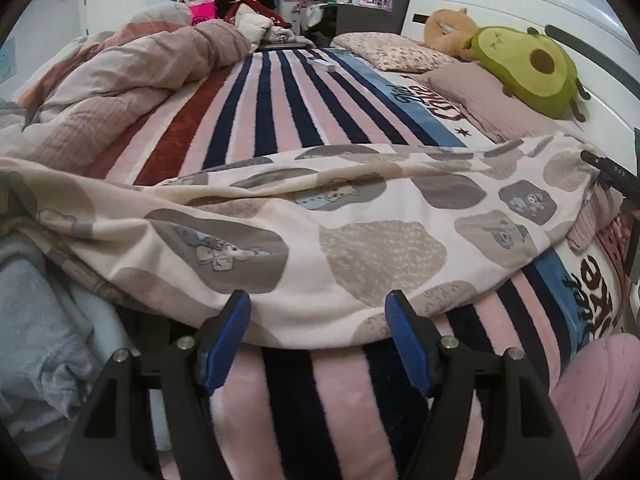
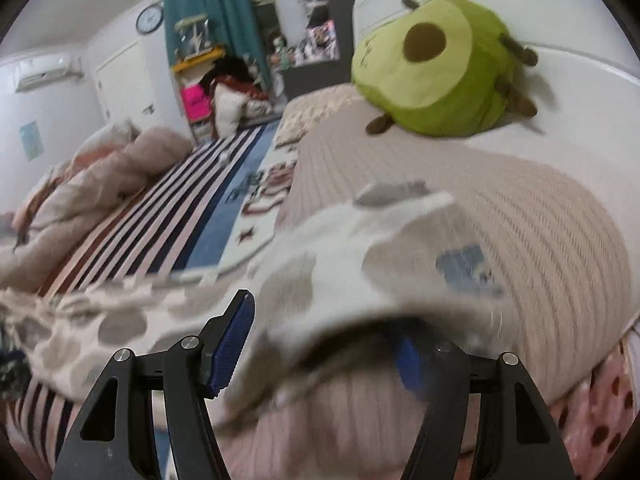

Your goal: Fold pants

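Left hand-held gripper [image 1: 318,338]: held low, jaws wide, nothing gripped, pants hem just ahead.
Right hand-held gripper [image 2: 320,344]: jaws wide, blurred cloth draped between.
Pants [image 1: 320,216]: soft patch-printed fabric, spread across striped fleece blanket [image 1: 280,112] on bed.

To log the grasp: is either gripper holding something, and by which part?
Left gripper is open at the patterned pants, holding nothing. Right gripper is open; blurred fabric drapes over one finger, unclamped.

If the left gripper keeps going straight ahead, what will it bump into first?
Probably the patterned pants. Their near edge lies right in front of the open left gripper, across the striped blanket. Exact depth is hard to judge.
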Available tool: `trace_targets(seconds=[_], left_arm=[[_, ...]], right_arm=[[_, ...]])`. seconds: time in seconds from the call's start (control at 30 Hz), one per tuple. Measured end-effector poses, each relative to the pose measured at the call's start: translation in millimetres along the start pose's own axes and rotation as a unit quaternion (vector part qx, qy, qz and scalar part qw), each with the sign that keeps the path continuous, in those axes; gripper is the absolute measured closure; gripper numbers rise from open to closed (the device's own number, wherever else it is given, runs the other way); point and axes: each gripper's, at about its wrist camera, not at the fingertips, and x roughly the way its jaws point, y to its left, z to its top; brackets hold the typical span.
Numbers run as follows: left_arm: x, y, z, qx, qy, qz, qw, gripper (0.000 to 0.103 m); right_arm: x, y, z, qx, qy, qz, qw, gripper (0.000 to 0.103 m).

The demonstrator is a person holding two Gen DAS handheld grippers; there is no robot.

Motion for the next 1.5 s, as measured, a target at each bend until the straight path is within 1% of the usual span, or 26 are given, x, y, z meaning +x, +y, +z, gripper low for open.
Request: trace_targets(seconds=[0.1, 0.13, 0.17, 0.2, 0.33, 0.43, 0.5, 0.53, 0.57, 0.63, 0.67, 0.7, 0.73, 0.77, 0.8, 0.83, 0.9, 0.93, 1.0, 1.03, 1.1, 1.2, 1.3, 1.4, 1.43, 1.5], left_arm=[[1, 5, 1, -0.009, -0.005, 0.005, 0.9999, 0.037], [2, 7, 1, -0.014, -0.007, 0.007, 0.9999, 0.037], [2, 8, 1, -0.017, -0.007, 0.007, 0.9998, 0.037], [3, 10, 1, -0.020, -0.006, 0.007, 0.9997, 0.037], [4, 13, -2, -0.027, 0.000, 0.016, 0.9995, 0.032], [2, 16, -2, -0.034, -0.001, 0.005, 0.9994, 0.030], [-1, 17, 0, -0.038, -0.004, 0.004, 0.9993, 0.026], [-2, 20, 0, -0.044, -0.006, 0.013, 0.9989, 0.023], [-2, 22, 1, -0.051, -0.007, 0.020, 0.9985, 0.023], [-6, 24, 3, -0.051, -0.012, 0.035, 0.9980, 0.023], [-10, 25, 5, -0.045, -0.017, 0.037, 0.9982, 0.023], [-16, 25, 8, -0.038, -0.024, 0.038, 0.9983, 0.023], [-25, 27, 13, -0.034, -0.033, 0.038, 0.9982, 0.023], [-32, 30, 16, -0.033, -0.039, 0.038, 0.9980, 0.023], [-39, 33, 20, -0.032, -0.044, 0.040, 0.9977, 0.023], [-50, 40, 27, -0.032, -0.050, 0.045, 0.9972, 0.023], [-66, 53, 38, -0.030, -0.061, 0.064, 0.9957, 0.023], [-70, 57, 42, -0.028, -0.065, 0.075, 0.9947, 0.023], [-78, 68, 55, -0.009, -0.074, 0.118, 0.9902, 0.023], [-79, 75, 61, -0.004, -0.073, 0.139, 0.9876, 0.023], [-78, 99, 77, -0.020, -0.065, 0.160, 0.9847, 0.023], [-72, 124, 85, -0.053, -0.051, 0.172, 0.9824, 0.023], [-70, 133, 74, -0.074, -0.054, 0.135, 0.9867, 0.023], [-69, 124, 52, -0.092, -0.060, 0.068, 0.9916, 0.023], [-68, 117, 44, -0.096, -0.061, 0.049, 0.9923, 0.023], [-69, 99, 34, -0.082, -0.061, 0.036, 0.9941, 0.023]], right_arm=[[11, 7, 5, -0.017, -0.009, -0.019, 1.000, 0.044], [13, 11, 6, -0.033, -0.015, -0.040, 0.999, 0.063], [14, 14, 6, -0.047, -0.018, -0.066, 0.997, 0.093], [15, 15, 6, -0.055, -0.024, -0.081, 0.995, 0.099], [3, 4, 3, -0.045, -0.046, -0.082, 0.995, 0.099], [-10, 1, 0, -0.047, -0.065, -0.092, 0.993, 0.101], [-16, -1, 2, -0.053, -0.069, -0.098, 0.991, 0.101], [-18, -4, 3, -0.052, -0.063, -0.094, 0.992, 0.101], [-17, -7, 5, -0.049, -0.054, -0.086, 0.994, 0.101], [-12, -8, 5, -0.056, -0.026, -0.079, 0.995, 0.100], [-7, -7, 4, -0.068, 0.001, -0.077, 0.995, 0.099], [-5, -5, 3, -0.072, 0.016, -0.074, 0.995, 0.096], [-7, -4, 2, -0.073, 0.025, -0.065, 0.995, 0.083], [-12, -1, 0, -0.075, 0.032, -0.054, 0.995, 0.065], [-18, 4, -1, -0.082, 0.041, -0.046, 0.995, 0.057], [-22, 9, -3, -0.090, 0.048, -0.040, 0.994, 0.053], [-36, 23, -9, -0.120, 0.074, -0.017, 0.990, 0.053], [-45, 30, -12, -0.125, 0.083, 0.013, 0.989, 0.053], [-53, 42, -17, -0.124, 0.101, 0.065, 0.985, 0.052], [-55, 49, -20, -0.128, 0.107, 0.083, 0.983, 0.052], [-54, 65, -24, -0.143, 0.110, 0.098, 0.979, 0.052], [-38, 90, -28, -0.170, 0.115, 0.108, 0.973, 0.051], [-17, 97, -34, -0.157, 0.136, 0.128, 0.970, 0.051], [-1, 101, -50, -0.134, 0.168, 0.150, 0.965, 0.051], [0, 100, -52, -0.129, 0.171, 0.148, 0.966, 0.051], [-1, 88, -57, -0.104, 0.165, 0.128, 0.972, 0.051]])
